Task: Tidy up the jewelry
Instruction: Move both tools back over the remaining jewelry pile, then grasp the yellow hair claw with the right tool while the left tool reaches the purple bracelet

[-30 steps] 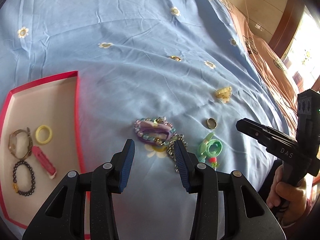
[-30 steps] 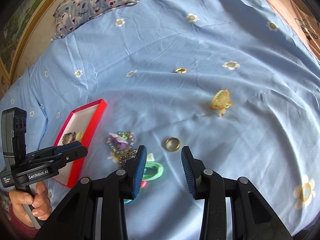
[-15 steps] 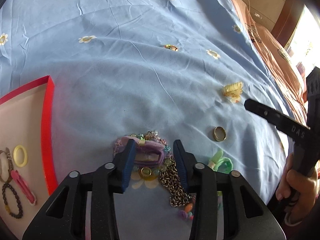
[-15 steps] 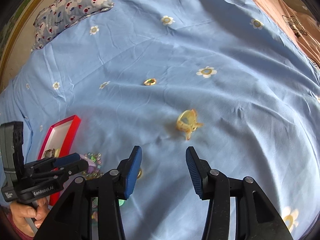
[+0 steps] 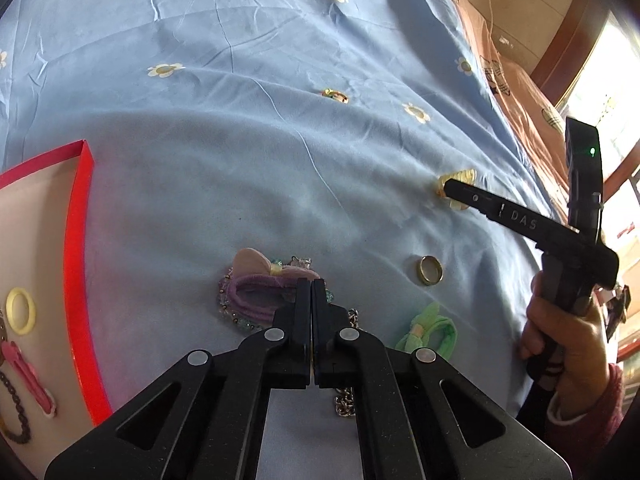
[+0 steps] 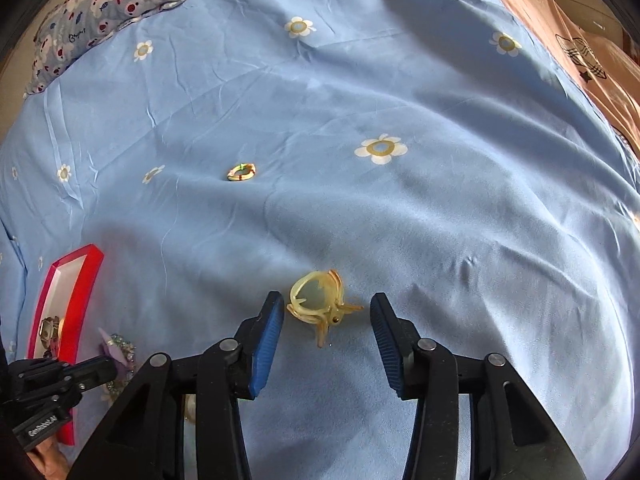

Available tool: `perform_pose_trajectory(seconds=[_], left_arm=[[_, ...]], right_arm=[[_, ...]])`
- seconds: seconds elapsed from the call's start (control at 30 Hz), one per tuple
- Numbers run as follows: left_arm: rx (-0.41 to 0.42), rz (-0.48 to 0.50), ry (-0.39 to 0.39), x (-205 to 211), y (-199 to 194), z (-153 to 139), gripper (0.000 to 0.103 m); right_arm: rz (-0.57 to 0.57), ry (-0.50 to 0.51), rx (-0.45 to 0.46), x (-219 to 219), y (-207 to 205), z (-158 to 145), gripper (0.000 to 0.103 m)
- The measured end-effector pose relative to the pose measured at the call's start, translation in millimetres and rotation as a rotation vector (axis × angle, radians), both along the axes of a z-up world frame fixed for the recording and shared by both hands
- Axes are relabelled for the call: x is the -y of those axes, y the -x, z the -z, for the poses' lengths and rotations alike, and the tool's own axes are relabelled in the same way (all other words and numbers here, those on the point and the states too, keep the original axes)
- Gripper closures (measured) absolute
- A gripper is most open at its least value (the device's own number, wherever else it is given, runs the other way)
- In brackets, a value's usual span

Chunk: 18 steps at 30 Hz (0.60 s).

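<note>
Between the two blue pads of the right gripper (image 6: 326,330), straight ahead and just off the tips: yellow hair claw (image 6: 318,304), on the blue floral sheet (image 6: 400,220). Jaws spread wide, nothing held, neither pad touching plastic. Hair claw set nearer the left pad, almost against it, with clear sheet before the right pad. Rounded shell toward the left and away, prongs splayed toward the right and back toward the camera; long axis roughly across the jaw gap, slightly slanted. Probably a small shift leftward to centre, then a squeeze across shell and prongs; some risk of the piece skating on the loose cloth.

Over at the pile, left gripper (image 5: 311,286) closed tight, fingers meeting at the purple hair tie (image 5: 260,298) with its pink bow; a pinch on a strand likely, though the contact itself hidden by the tips. Red tray (image 5: 78,280) off to that gripper's left, near, already holding a yellow ring and other pieces. Right gripper well apart from the tray, so a longer carry for the hair claw. Gold ring (image 5: 430,270), green tie (image 5: 430,330) and a far small ring (image 6: 241,172) loose on the sheet.
</note>
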State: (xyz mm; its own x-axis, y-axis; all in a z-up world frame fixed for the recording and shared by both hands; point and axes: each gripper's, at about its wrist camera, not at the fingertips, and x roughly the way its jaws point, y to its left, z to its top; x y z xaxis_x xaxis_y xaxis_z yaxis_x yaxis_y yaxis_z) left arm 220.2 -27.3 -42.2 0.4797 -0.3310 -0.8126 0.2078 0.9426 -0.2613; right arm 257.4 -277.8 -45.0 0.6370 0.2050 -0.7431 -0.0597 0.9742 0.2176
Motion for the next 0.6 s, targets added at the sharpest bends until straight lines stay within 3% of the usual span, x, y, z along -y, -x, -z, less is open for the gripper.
perform_pose_trajectory(seconds=[0.3,0.6], left_arm=[[0.046,-0.029,0.059,-21,17,-24,0.103],[0.070,-0.043,0.051,-35,29,-35,0.103]], right_arm=[[-0.070,-0.042,0.047,-16,21,-19,0.065],[-0.183,-0.096,0.056,-54,50,-30,0.065]])
